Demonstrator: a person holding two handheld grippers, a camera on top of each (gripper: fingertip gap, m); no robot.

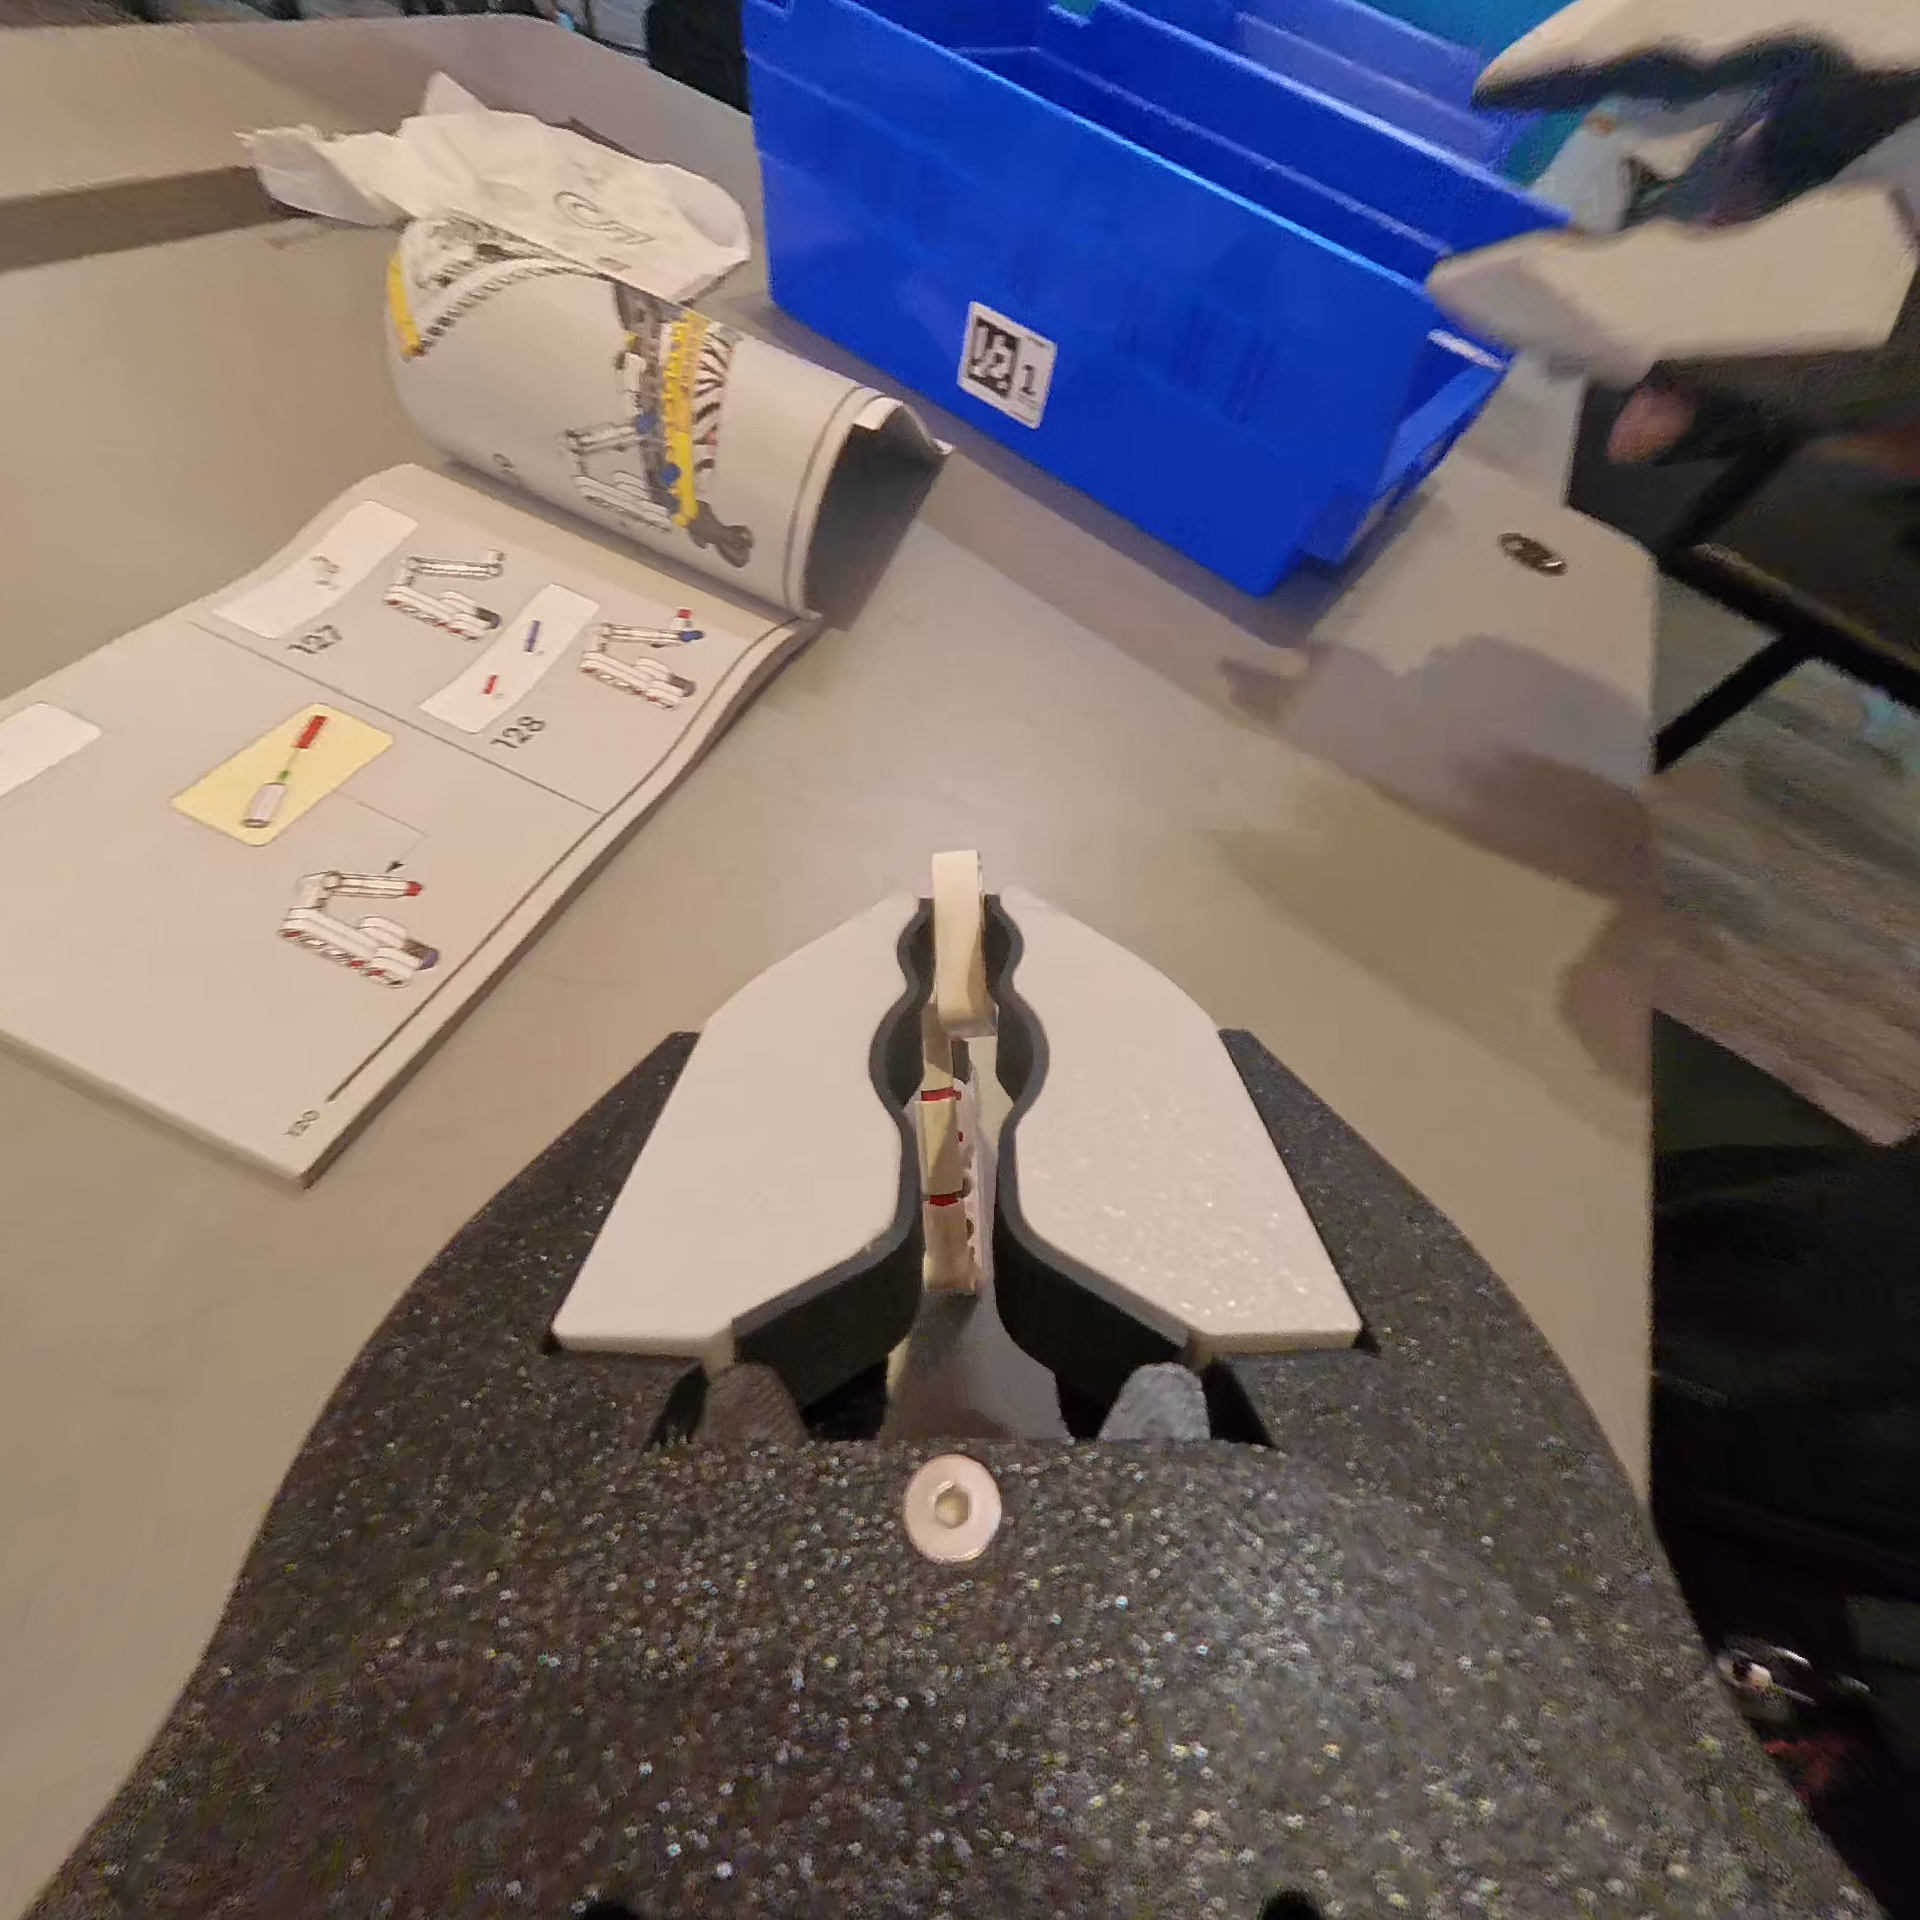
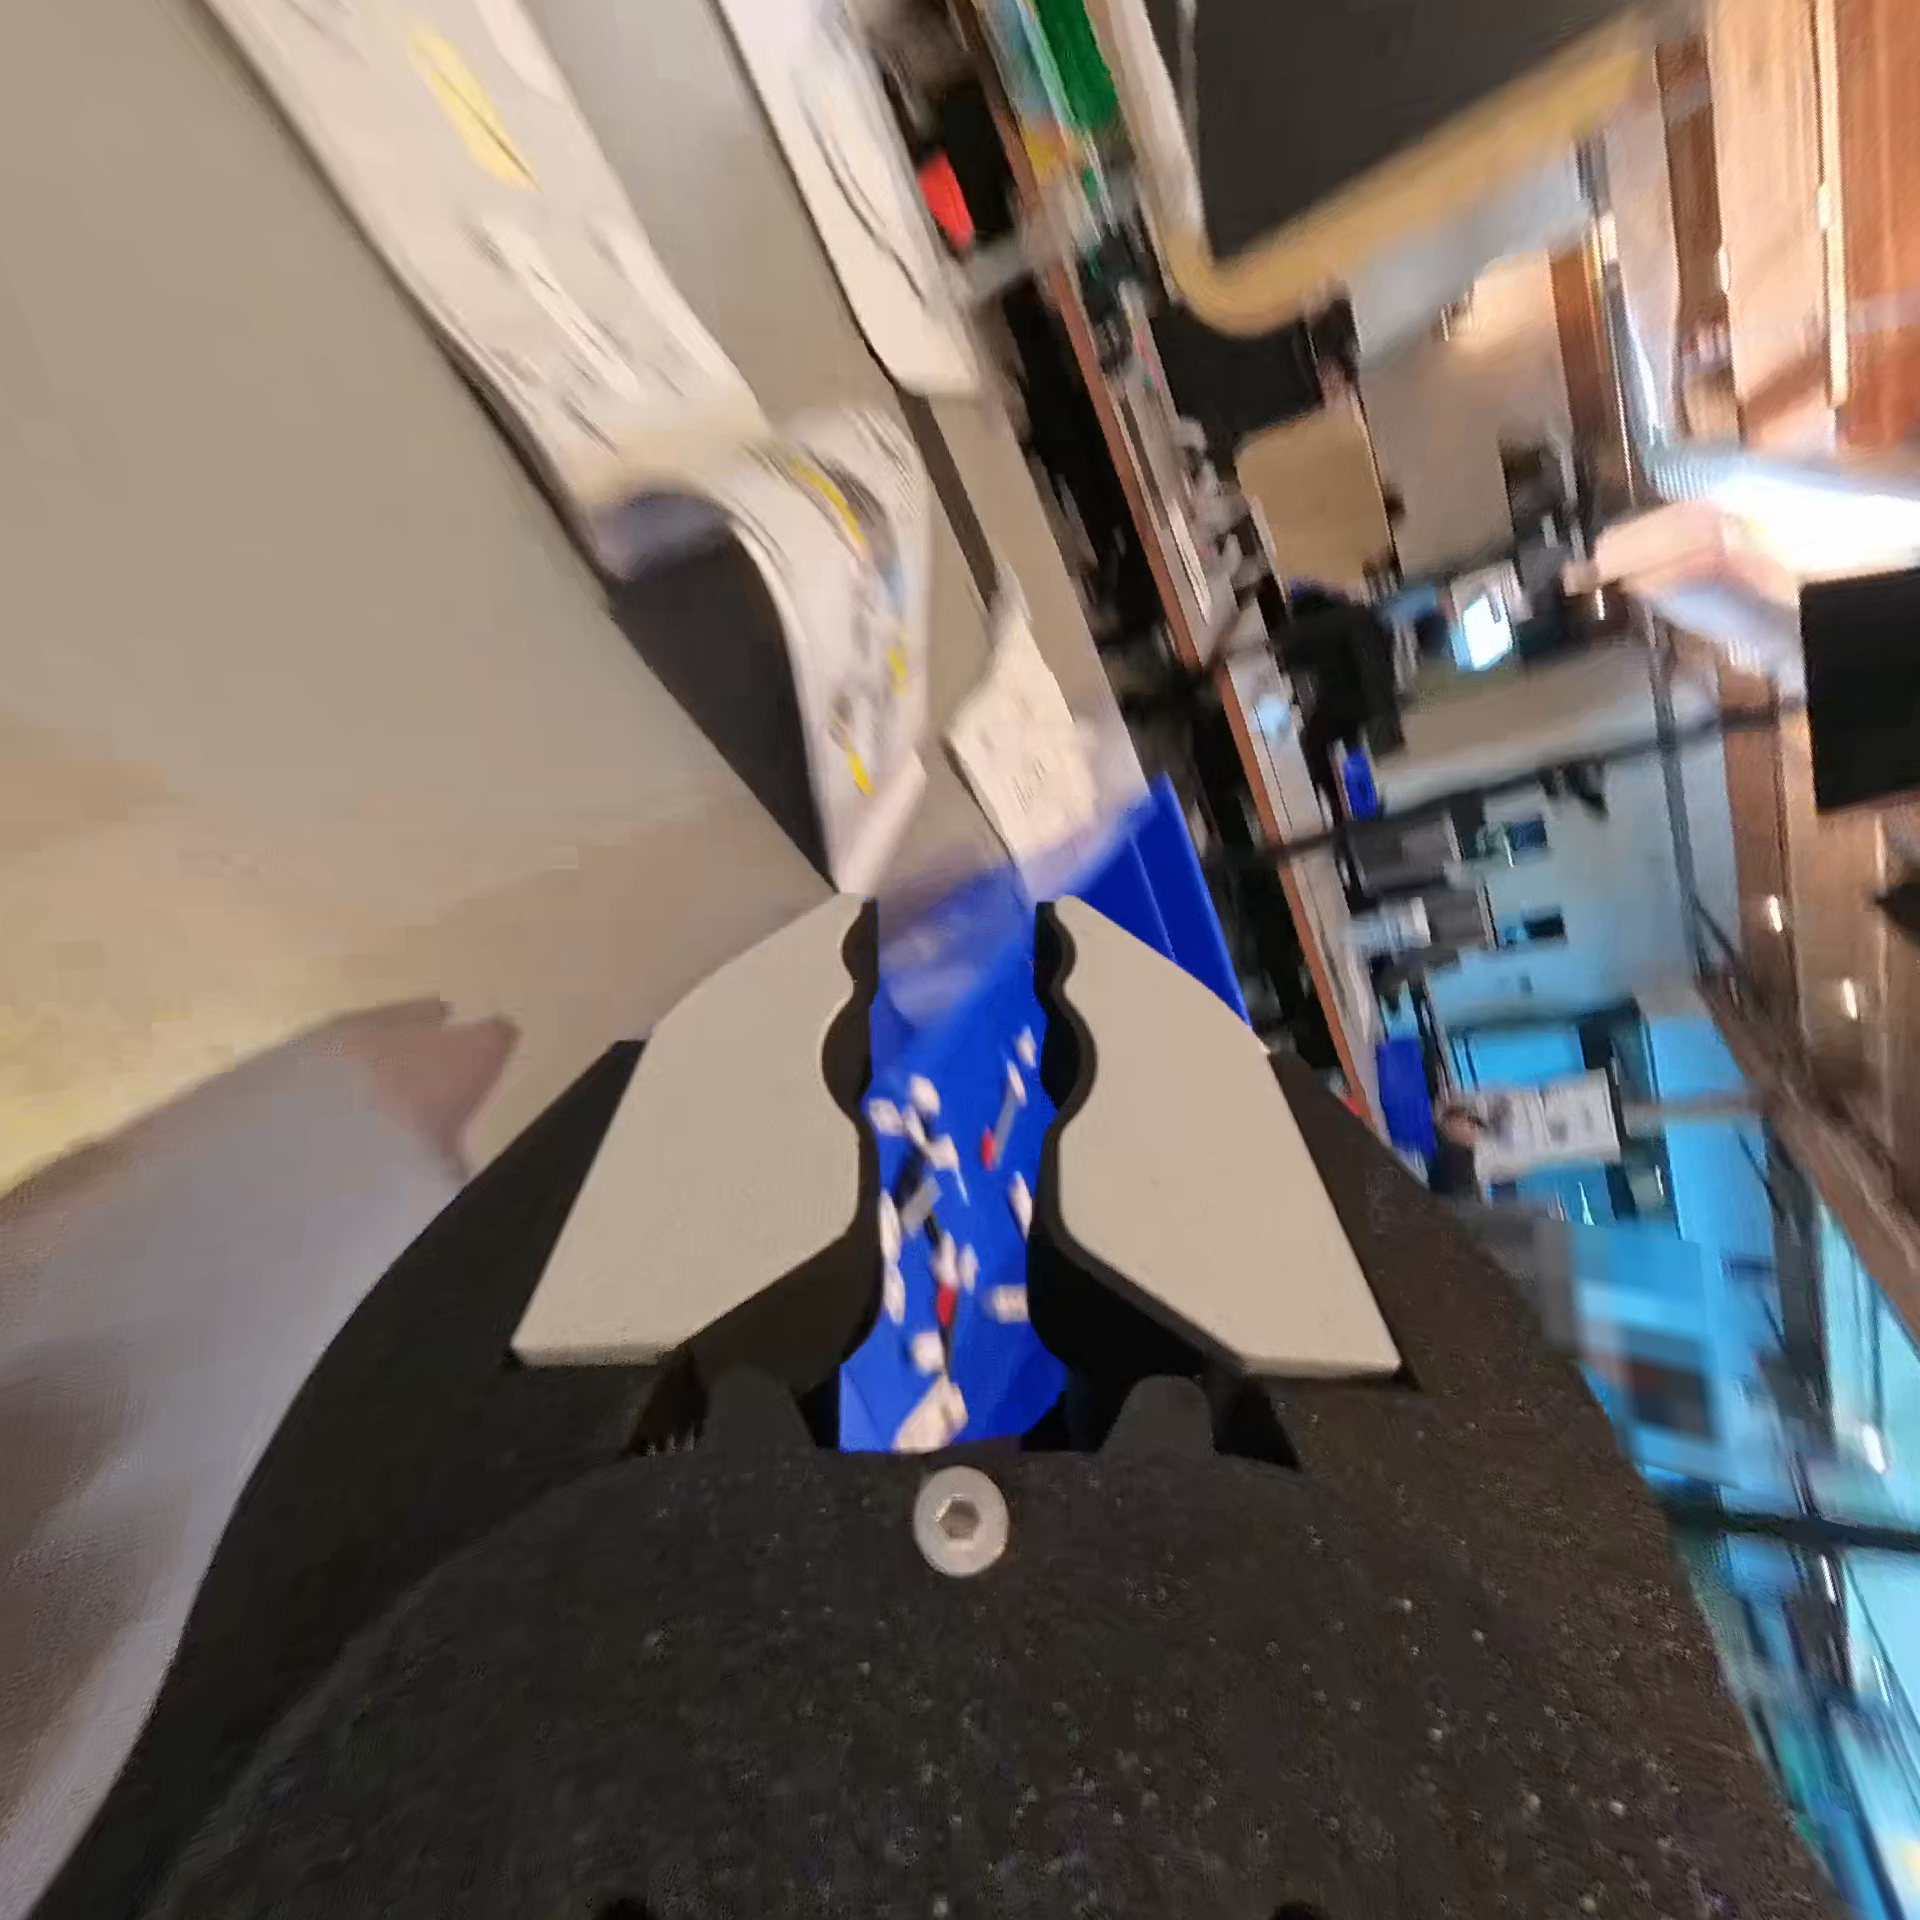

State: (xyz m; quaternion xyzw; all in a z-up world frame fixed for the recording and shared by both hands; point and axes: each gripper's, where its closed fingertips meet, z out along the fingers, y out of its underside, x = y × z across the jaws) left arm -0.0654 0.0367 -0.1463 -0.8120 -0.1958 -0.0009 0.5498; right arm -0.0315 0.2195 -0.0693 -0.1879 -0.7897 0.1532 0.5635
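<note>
Left gripper point(image 1: 961, 914) clamped on white plastic beam assembly point(image 1: 958, 940), bare grey bench point(image 1: 1091, 748) ahead. Right gripper point(image 2: 956, 920) apart above blue plastic bin point(image 2: 1174, 914) edge.

Left gripper point(image 1: 961, 914): body was a coarse, speckled black housing with a rounded, dome-like outline, bearing one silver hex-socket screw point(image 1: 952, 1509) on its midline. Two pale grey, wedge-shaped fingers point(image 1: 790, 1132) tapered forward; their inner faces carried dark grey wavy-edged pads point(image 1: 902, 987). Ribbed grey parts showed in the black slots at the finger roots.

Right gripper point(image 2: 956, 920): identical build, with a matt black granular housing, a central silver hex-socket screw point(image 2: 959, 1525), light grey tapering fingers point(image 2: 1195, 1174) and black scalloped inner pads point(image 2: 852, 1039). Seen from the left wrist view, the same gripper point(image 1: 1538, 187) appeared blurred, as grey fingers on a dark body.
</note>
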